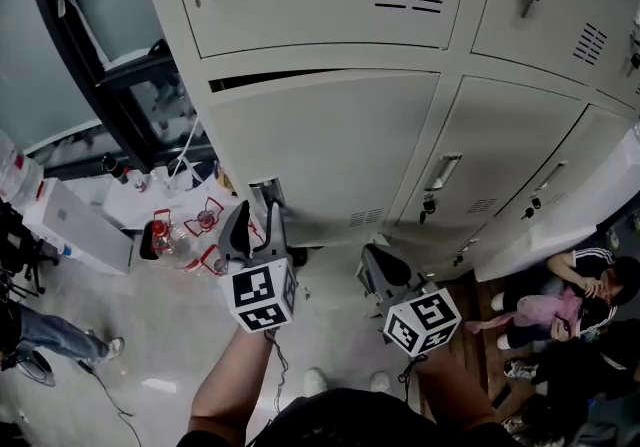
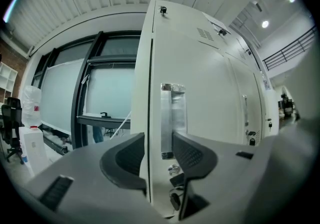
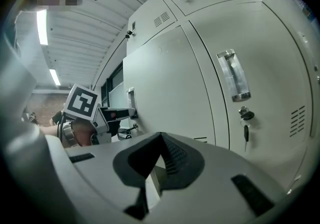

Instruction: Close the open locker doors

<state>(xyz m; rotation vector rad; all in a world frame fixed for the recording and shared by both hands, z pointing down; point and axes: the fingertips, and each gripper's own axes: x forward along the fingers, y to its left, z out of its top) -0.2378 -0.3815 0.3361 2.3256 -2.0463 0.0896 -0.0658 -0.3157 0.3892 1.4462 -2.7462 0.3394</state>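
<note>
left tool [image 2: 159,143] is spread astride the door [image 2: 210,92] edge by the handle [image 2: 172,113]; right tool [image 3: 160,143] is pressed together, empty. best push the edge straight in until flush.

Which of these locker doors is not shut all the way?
The lower door at the far left, with the left tongs at its handle: a dark gap shows along its top edge, while the doors beside it sit flush.
</note>
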